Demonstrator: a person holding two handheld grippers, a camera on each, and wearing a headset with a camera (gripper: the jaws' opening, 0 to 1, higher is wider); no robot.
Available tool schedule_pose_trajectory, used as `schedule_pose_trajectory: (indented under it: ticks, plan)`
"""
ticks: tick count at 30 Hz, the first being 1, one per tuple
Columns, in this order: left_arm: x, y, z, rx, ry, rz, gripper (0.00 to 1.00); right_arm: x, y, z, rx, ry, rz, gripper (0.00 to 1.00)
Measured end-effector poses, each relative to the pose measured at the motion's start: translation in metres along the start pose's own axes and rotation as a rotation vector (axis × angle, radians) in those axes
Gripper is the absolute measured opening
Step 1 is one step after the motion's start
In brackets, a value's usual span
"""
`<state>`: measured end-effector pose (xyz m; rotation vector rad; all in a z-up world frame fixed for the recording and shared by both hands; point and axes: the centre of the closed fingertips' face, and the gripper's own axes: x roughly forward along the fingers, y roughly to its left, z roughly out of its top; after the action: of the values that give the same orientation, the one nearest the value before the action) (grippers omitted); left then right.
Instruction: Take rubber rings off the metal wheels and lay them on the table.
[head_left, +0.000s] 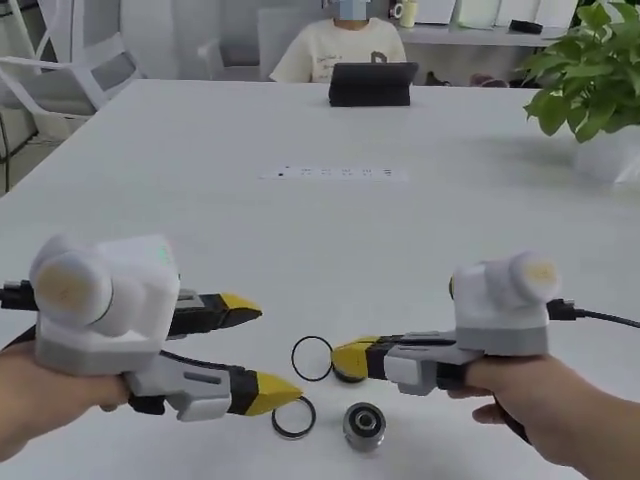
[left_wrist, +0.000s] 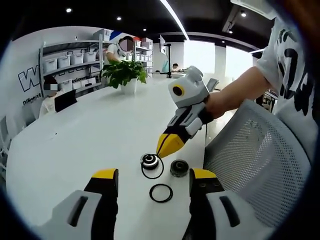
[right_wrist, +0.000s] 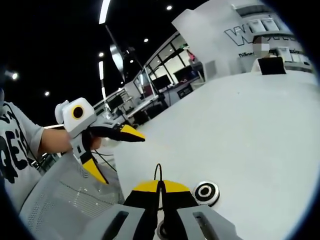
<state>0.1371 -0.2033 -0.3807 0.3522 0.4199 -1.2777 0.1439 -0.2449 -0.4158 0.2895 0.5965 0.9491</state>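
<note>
My right gripper is shut on a thin black rubber ring, which stands up from its yellow tips. A small metal wheel lies just under those tips. A second loose ring lies flat on the white table. Beside it sits another metal wheel. My left gripper is open just left of the rings, with nothing between its jaws.
A potted plant stands at the far right of the table. At the far end a person sits behind a dark laptop. A power strip is set into the table's middle. A mesh chair stands by the near edge.
</note>
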Motion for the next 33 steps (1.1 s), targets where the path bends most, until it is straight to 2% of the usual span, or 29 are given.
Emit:
schedule_pose_trajectory:
  ticks: [14, 24, 33]
  plan:
    - [-0.015, 0.003, -0.006, -0.028, -0.003, 0.026, 0.57, 0.016, 0.008, -0.023, -0.016, 0.11, 0.056, 0.0]
    - [-0.019, 0.005, -0.01, -0.033, 0.01, 0.039, 0.58, 0.024, 0.01, -0.038, -0.003, 0.176, 0.086, 0.0]
    - [-0.019, 0.004, -0.011, -0.035, 0.015, 0.036, 0.57, 0.028, 0.007, -0.046, -0.009, 0.215, 0.075, 0.0]
